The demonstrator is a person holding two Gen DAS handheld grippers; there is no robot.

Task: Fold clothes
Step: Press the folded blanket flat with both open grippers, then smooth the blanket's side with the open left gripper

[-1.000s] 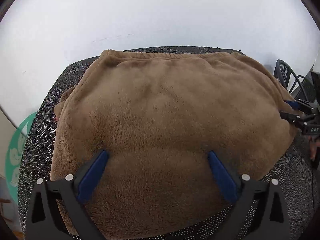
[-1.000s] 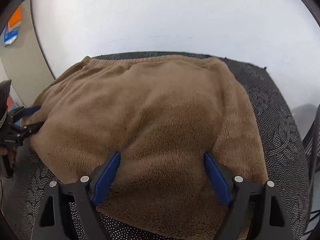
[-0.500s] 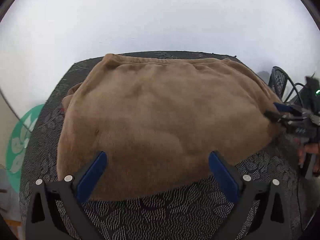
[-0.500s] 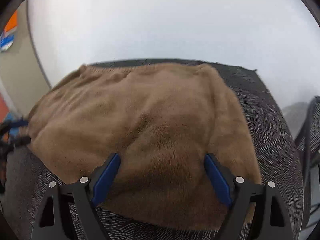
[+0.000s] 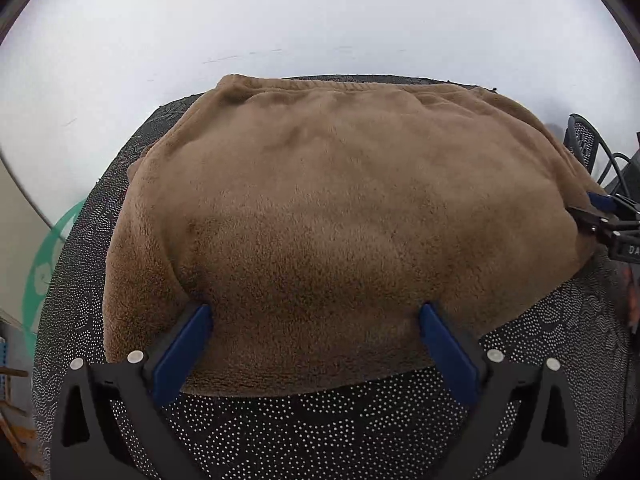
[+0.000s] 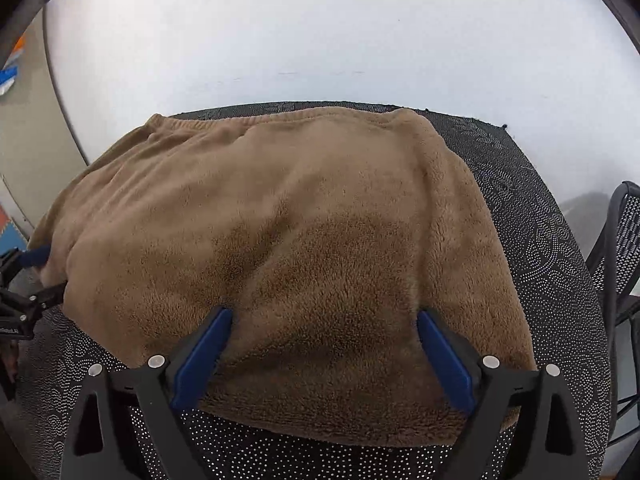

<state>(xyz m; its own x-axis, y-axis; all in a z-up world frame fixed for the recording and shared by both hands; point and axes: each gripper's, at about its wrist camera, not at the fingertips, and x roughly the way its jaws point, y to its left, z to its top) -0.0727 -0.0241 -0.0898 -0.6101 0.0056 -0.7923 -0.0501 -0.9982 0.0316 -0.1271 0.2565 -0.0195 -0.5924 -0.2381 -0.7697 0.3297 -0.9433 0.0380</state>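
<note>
1. Your brown fleece garment lies spread on the dark dotted mat, its ribbed hem along the far edge by the white wall. It looks doubled over, so at least one fold seems done.
2. Your left gripper stands wide, its tips resting on the near part of the fleece without pinching it.
3. Your right gripper has just been opening and is wide too; fleece lies between the jaws, but nothing is clamped.
4. What is left, by my reading: the bundle is still broad and puffy, so take the near edge for another fold, then flatten it.
</note>
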